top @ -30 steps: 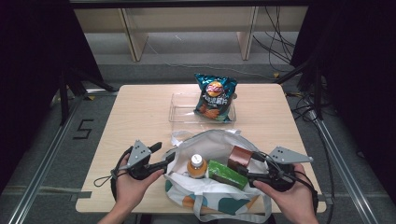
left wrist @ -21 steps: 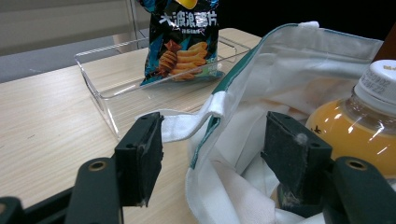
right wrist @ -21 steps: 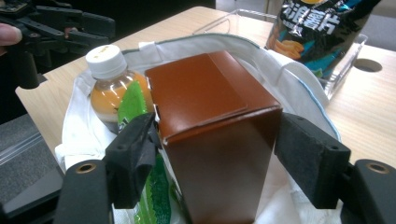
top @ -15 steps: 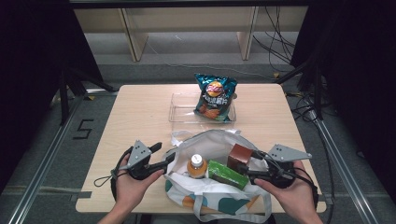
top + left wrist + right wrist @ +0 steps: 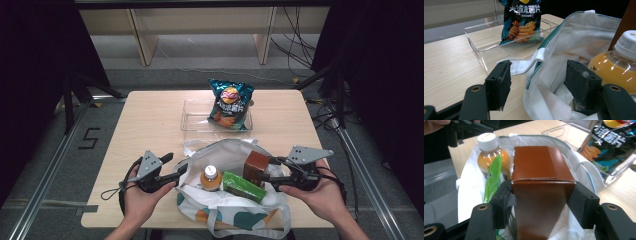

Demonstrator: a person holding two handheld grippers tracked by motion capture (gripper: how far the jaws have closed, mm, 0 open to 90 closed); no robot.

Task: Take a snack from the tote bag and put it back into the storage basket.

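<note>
**Brown carton caught between my right jaws, bag rim between my left**

Since a second earlier, my right gripper (image 5: 266, 176) had slid a little along the near edge toward the bag's right side, and its jaws had just been closing with the tall brown cardboard carton (image 5: 541, 192) between them. In the right gripper view both black pads sat against the carton's side walls, so I counted it as gripped. My left gripper (image 5: 176, 169) had not shifted; the bag, bottle and packet lay where they had been.

The carton stood upright in the right half of the white cloth tote bag with teal trim (image 5: 231, 210), its long axis vertical and its folded top flap facing up, above the bag's rim. The bag lay open at the near edge of the pale wooden table (image 5: 145, 120).

Just left of the carton lay the green foil snack packet (image 5: 243, 185), tilted, its long axis running across the bag. Left of that stood the orange juice bottle with a white cap (image 5: 210, 178), upright, cap up.

My left jaws stood wide apart astride the bag's left rim; one cloth handle strap touched one pad, but the pads did not pinch the cloth.

Farther back, a dark teal crisp bag (image 5: 230, 104) leaned in the clear plastic tray (image 5: 195, 117), well apart from the tote.
</note>
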